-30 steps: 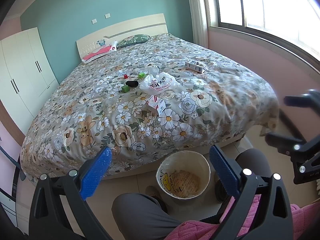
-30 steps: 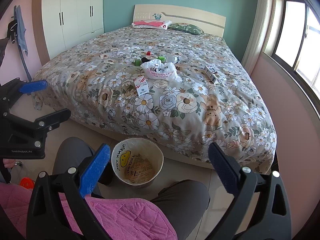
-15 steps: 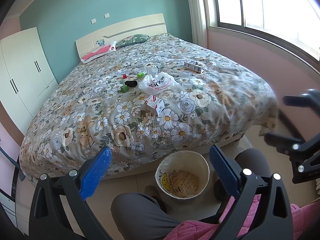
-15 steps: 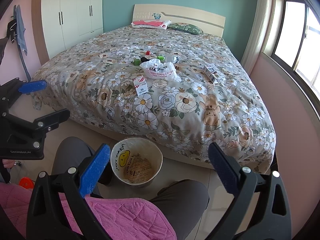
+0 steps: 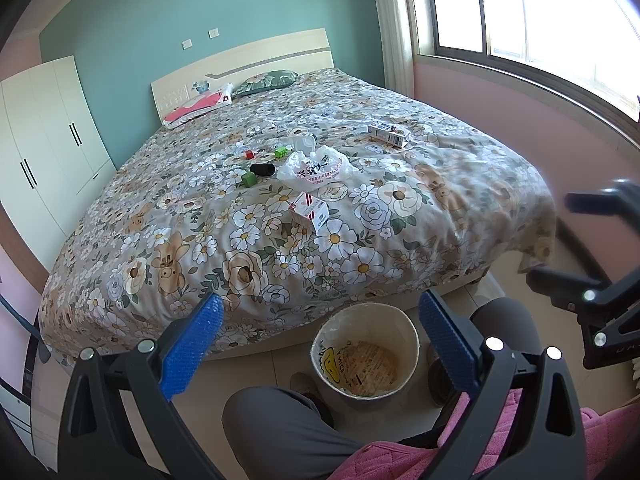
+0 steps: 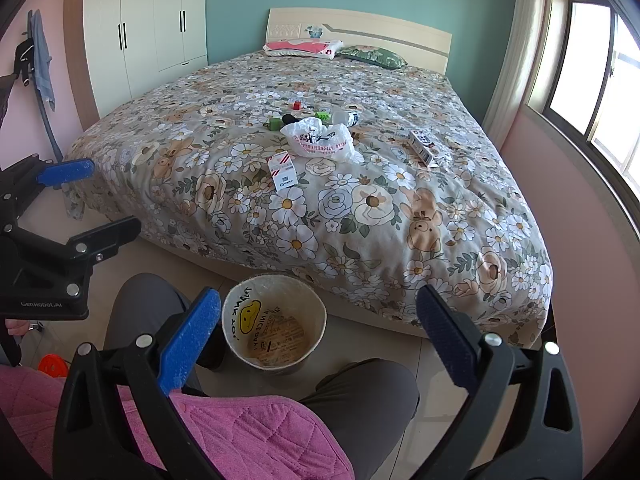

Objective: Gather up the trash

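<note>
Trash lies on the floral bed [image 5: 248, 240]: a white plastic bag [image 5: 316, 166] [image 6: 318, 140], a red-and-white carton [image 5: 310, 210] [image 6: 283, 172], a blue-and-white box [image 5: 388, 134] [image 6: 423, 145], a clear bottle [image 6: 346, 117], a black object [image 5: 262, 169], and small green [image 5: 248, 179] and red [image 5: 250, 155] cubes. A white bin [image 5: 366, 350] [image 6: 274, 322] stands on the floor at the bed's foot, between my knees. My left gripper [image 5: 320, 320] and right gripper [image 6: 320, 312] are both open and empty, held low above the bin, well short of the bed.
White wardrobes [image 6: 152, 28] stand at the left wall. A window [image 5: 540, 12] and pink wall run along the right. Two pillows [image 6: 304, 46] lie at the headboard. My grey-trousered legs [image 5: 288, 428] and pink jacket [image 6: 200, 432] fill the foreground. The other gripper shows at each view's edge.
Both views have shifted only slightly. The grippers stay open and nothing on the bed has moved.
</note>
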